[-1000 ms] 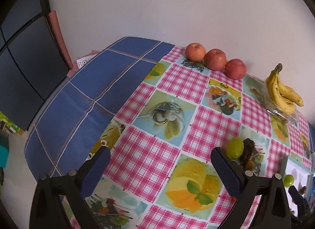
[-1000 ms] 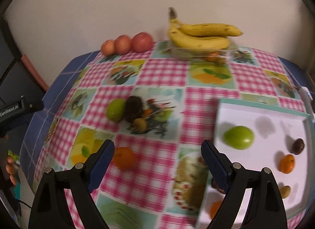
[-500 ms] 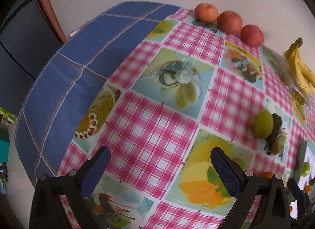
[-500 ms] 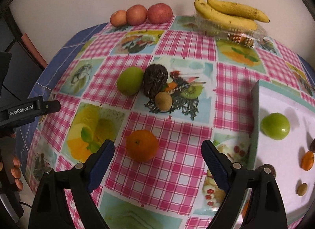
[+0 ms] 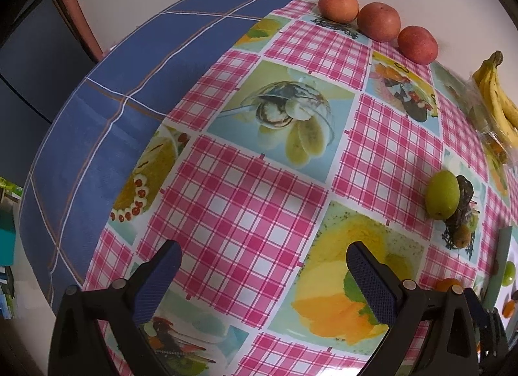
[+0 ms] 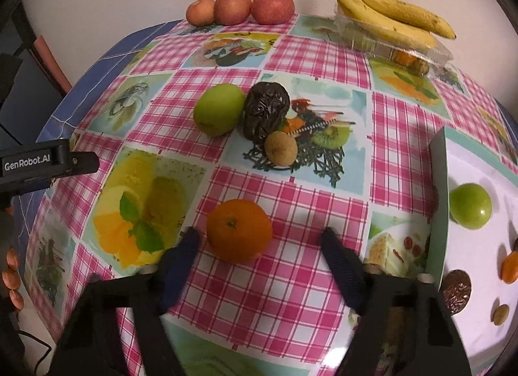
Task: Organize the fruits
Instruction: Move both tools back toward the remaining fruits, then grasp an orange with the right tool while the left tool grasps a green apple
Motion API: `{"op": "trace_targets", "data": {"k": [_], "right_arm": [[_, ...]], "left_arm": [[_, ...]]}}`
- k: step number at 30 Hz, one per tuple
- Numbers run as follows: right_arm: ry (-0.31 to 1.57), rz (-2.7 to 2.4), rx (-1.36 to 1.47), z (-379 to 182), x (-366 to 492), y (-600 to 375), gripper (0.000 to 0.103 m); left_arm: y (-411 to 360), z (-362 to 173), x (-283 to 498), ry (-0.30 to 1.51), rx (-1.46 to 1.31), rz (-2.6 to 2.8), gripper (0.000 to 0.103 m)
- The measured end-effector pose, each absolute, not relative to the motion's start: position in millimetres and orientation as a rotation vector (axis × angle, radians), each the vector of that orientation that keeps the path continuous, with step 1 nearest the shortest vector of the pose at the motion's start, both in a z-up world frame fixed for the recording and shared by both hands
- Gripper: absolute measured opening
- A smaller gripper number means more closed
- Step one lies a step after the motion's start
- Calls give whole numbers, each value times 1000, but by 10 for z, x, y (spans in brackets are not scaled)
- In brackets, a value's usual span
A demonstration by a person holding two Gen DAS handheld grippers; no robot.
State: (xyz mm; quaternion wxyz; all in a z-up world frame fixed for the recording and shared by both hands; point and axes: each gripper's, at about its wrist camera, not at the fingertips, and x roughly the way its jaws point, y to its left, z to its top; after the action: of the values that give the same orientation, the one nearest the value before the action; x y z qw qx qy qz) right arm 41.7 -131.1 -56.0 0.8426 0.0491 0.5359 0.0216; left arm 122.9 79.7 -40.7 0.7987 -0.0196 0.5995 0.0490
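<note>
While the orange (image 6: 239, 229) sits on a pink check square of the tablecloth (image 6: 285, 295), the right gripper (image 6: 260, 241) hangs just before it with its jaws spread wide and nothing between them; the fruit lies nearer the left finger (image 6: 181, 259) than the right one, and I cannot tell whether that finger touches it. Beyond the orange, toward the wall, a green fruit (image 6: 218, 113) rests against a dark wrinkled fruit (image 6: 265, 110), and a small brown fruit (image 6: 280, 149) lies just in front of the dark one. To the right stands a white tray (image 6: 438, 201) with a pale green rim, holding another green fruit (image 6: 470, 206), a dark round fruit (image 6: 456, 290), a small orange piece (image 6: 511, 267) and a small tan fruit (image 6: 501, 314). At the far edge by the wall, 3 red apples (image 6: 240, 7) sit in a row, touching, and a bunch of bananas (image 6: 388, 18) lies on a clear plastic box (image 6: 404, 49).

The left gripper (image 5: 259, 274) is also wide apart and empty, hovering over the left part of the table, well apart from the fruit. In its view the green fruit (image 5: 442, 194) and the dark fruit behind it are off to the right, the 3 apples (image 5: 377, 21) line the far edge, and a blue checked cloth (image 5: 129, 84) covers the table's left end. At the left of the right wrist view, fingers of a hand (image 6: 13, 275) show on the other handle
</note>
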Motion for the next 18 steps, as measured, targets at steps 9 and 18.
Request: {"op": "trace_targets", "data": {"k": [9,18], "right_arm": [[1106,79,95,-459,392,-1285,41],[1059,1,160,-311,365,-1720,41]], "left_arm": [[737,-390,1242,1284,-57,85,103],[682,-233,1283,1222,-199,-2,102]]}}
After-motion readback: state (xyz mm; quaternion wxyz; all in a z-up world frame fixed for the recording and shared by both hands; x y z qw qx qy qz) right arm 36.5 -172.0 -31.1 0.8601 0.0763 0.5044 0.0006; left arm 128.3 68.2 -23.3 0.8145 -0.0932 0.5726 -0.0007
